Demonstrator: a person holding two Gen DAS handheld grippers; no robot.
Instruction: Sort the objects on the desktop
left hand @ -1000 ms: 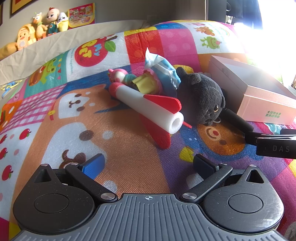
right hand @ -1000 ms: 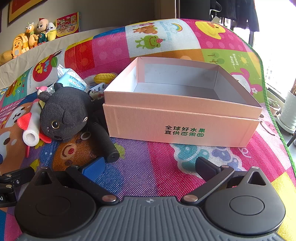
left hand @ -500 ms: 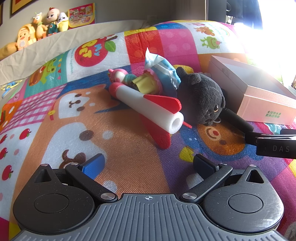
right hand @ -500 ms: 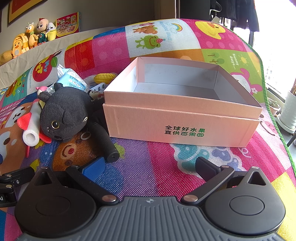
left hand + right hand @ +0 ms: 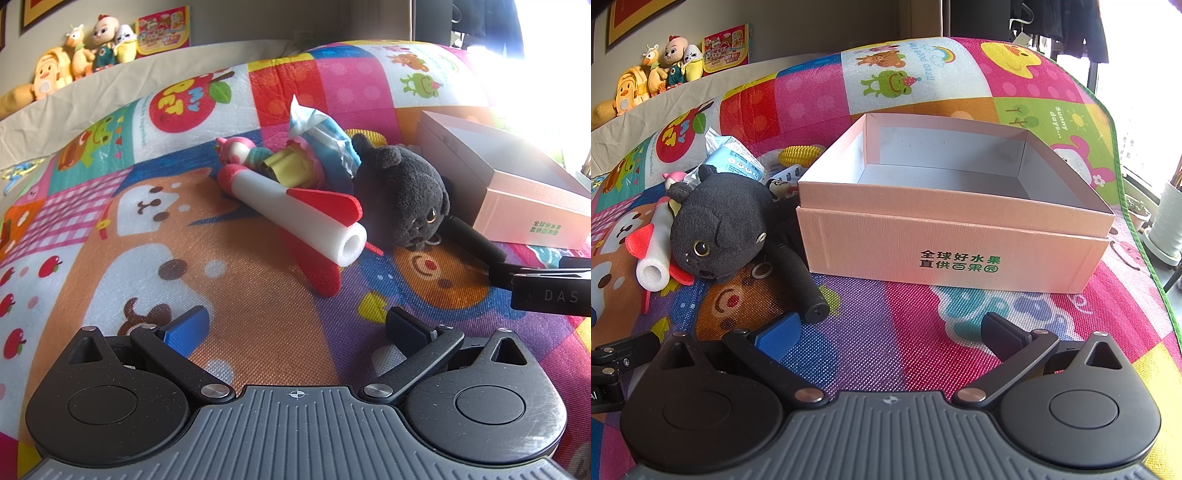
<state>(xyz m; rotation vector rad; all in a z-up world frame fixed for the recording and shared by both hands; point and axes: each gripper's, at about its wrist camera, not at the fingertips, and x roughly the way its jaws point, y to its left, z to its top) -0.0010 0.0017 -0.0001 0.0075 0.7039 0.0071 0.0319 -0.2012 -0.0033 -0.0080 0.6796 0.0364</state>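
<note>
toys lay bunched on the bright cartoon mat (image 5: 229, 280), just left of the pink cardboard box (image 5: 953, 243), which stood open with nothing in it. a dark plush cat (image 5: 720, 225) rested against a white foam rocket (image 5: 295, 218) with red fins, and behind them sat a small pink doll (image 5: 236, 149), a blue-and-white packet (image 5: 321, 133) and a yellow corn-shaped toy (image 5: 799, 155). a black cylindrical handle (image 5: 798, 280) lay on the mat between the cat and the box, its far end close to the box wall.

the left gripper (image 5: 295, 325) hung low over the mat near the rocket's open end, its jaws spread wide and holding nothing. the right gripper (image 5: 890, 332) was likewise spread wide with nothing between its fingers, facing the front of the box, with the handle's near end just beside its blue pad (image 5: 779, 334). along the back ledge stood a row of stuffed toys (image 5: 661, 70).
</note>
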